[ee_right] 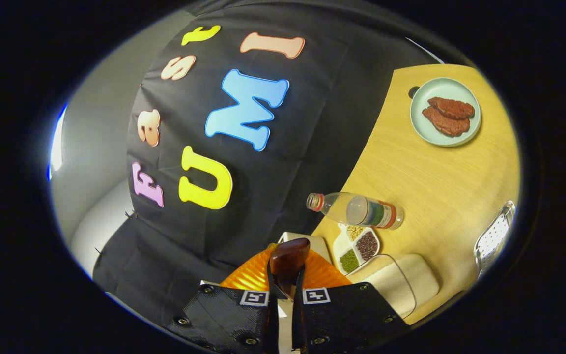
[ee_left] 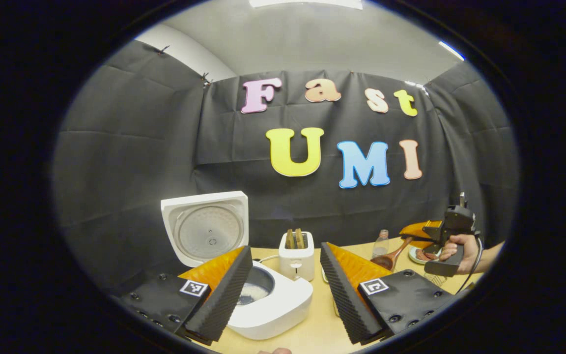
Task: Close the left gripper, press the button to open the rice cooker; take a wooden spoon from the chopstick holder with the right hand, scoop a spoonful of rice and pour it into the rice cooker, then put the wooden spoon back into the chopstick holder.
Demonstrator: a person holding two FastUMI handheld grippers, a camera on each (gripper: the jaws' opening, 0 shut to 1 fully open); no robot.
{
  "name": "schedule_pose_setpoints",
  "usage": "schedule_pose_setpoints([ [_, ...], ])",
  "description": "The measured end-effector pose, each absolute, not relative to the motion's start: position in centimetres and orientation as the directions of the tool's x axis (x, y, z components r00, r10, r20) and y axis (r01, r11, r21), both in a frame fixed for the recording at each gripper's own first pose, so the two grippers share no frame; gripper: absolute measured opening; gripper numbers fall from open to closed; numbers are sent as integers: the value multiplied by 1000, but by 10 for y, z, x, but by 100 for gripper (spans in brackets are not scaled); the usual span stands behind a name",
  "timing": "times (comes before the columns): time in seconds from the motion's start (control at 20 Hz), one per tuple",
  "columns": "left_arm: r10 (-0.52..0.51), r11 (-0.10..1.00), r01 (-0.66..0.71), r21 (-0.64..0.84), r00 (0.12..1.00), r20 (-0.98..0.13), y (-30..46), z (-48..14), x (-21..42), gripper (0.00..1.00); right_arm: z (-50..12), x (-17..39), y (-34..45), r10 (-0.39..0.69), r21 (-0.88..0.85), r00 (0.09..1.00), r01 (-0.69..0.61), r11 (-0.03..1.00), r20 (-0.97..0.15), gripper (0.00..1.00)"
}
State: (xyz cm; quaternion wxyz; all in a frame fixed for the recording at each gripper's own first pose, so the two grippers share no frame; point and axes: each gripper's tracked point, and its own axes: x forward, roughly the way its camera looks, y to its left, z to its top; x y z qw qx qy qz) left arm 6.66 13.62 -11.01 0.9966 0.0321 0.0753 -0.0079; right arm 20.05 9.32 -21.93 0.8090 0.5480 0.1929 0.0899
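While ribbed right gripper (ee_right: pixel 283 290) clamps glossy wooden spoon (ee_right: pixel 289 258).

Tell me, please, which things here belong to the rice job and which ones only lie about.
For the job:
- white rice cooker, lid open
- brown wooden spoon, held by right gripper

Lying about:
- white toaster
- clear plastic bottle
- pale green plate with meat
- white divided bean dish
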Motion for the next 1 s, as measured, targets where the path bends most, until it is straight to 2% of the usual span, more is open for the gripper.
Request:
schedule_pose_setpoints([
  [0.1, -25, 998, 34, 58, 989, -148, 141, -113, 63, 96, -198, 200, 109, 378, 930, 908, 33, 365, -180, 11],
  [0.5, -43, 998, 51, 46, 986, -159, 182, -121, 54, 95, -145, 207, 219, 516, 908, 848, -117, 403, -119, 11],
  [0.7, -37, 997, 48, 64, 987, -158, 204, -120, 48, 97, -147, 214, 285, 592, 903, 797, -162, 397, -118, 11],
  [1.0, -12, 997, 25, 72, 984, -177, 236, -128, 32, 97, -169, 230, 380, 678, 860, 718, -241, 450, -153, 10],
])
